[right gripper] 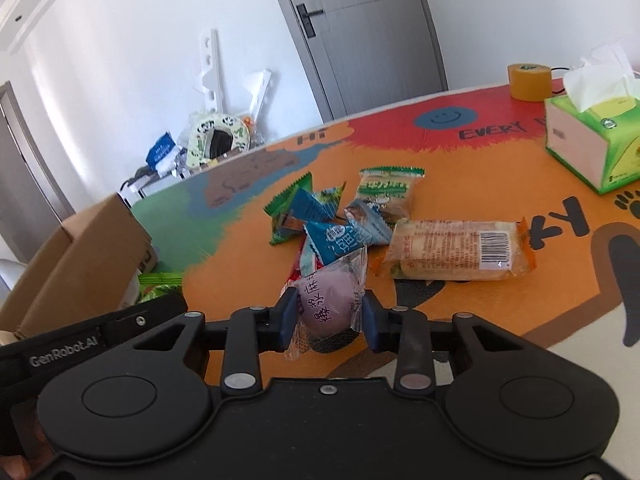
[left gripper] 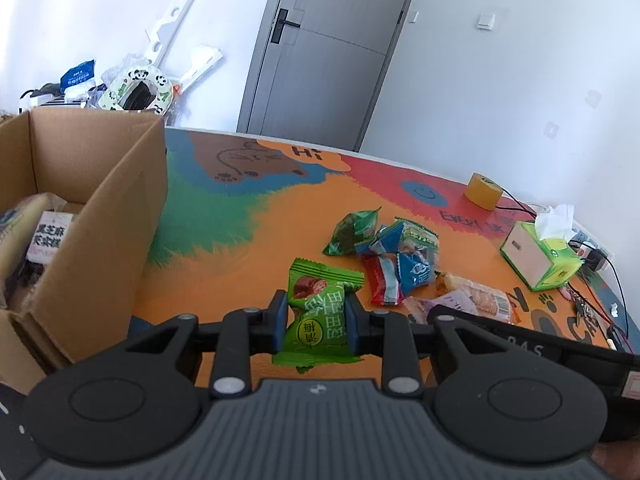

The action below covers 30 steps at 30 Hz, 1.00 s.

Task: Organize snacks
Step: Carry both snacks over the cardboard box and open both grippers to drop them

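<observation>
My left gripper [left gripper: 317,322] is shut on a green plum snack packet [left gripper: 320,312] and holds it above the colourful table mat. My right gripper [right gripper: 329,322] is shut on a clear-wrapped purple mochi ball [right gripper: 330,306], just above the mat. A pile of small green, blue and red snack packets [left gripper: 384,252] lies on the orange part of the mat; it also shows in the right wrist view [right gripper: 332,220]. A long wrapped cake [right gripper: 456,250] lies to the right of the pile. An open cardboard box [left gripper: 100,216] with some snacks inside stands at the left.
A green tissue box [left gripper: 540,256] and a yellow tape roll [left gripper: 483,191] stand at the table's far right, with cables beside them. The left gripper's body [right gripper: 92,338] shows at the lower left of the right wrist view. Clutter lies behind the table near a grey door [left gripper: 320,48].
</observation>
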### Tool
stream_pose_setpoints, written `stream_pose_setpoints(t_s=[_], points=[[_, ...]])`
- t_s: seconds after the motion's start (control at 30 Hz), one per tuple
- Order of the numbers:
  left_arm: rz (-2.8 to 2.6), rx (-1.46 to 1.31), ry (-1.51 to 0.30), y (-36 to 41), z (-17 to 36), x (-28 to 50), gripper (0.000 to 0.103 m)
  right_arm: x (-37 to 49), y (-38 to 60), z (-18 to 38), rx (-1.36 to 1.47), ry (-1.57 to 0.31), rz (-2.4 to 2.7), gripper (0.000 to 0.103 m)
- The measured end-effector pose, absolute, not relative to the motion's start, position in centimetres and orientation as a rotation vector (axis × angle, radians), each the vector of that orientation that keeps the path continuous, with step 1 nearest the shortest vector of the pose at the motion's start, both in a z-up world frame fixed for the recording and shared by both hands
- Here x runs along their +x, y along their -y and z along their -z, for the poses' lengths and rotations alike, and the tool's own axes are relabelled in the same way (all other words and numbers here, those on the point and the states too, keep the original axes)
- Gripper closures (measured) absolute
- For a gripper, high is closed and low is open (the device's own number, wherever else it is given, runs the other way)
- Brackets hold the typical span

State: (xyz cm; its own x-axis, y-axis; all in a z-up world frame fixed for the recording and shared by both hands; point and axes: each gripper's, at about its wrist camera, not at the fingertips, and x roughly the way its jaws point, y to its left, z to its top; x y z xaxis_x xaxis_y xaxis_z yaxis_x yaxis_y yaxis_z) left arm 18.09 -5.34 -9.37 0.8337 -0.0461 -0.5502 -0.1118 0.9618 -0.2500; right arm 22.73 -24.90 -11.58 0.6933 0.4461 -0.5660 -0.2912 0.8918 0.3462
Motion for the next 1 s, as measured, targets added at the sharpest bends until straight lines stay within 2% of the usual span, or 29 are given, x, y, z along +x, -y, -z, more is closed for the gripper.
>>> stream_pose_setpoints(t_s=[1.0], points=[[-0.082,-0.215,-0.433,2.2,2.9,12.2,0.075,18.2,22.1,6.3,0.279,-0.552,-0.549,0.069]])
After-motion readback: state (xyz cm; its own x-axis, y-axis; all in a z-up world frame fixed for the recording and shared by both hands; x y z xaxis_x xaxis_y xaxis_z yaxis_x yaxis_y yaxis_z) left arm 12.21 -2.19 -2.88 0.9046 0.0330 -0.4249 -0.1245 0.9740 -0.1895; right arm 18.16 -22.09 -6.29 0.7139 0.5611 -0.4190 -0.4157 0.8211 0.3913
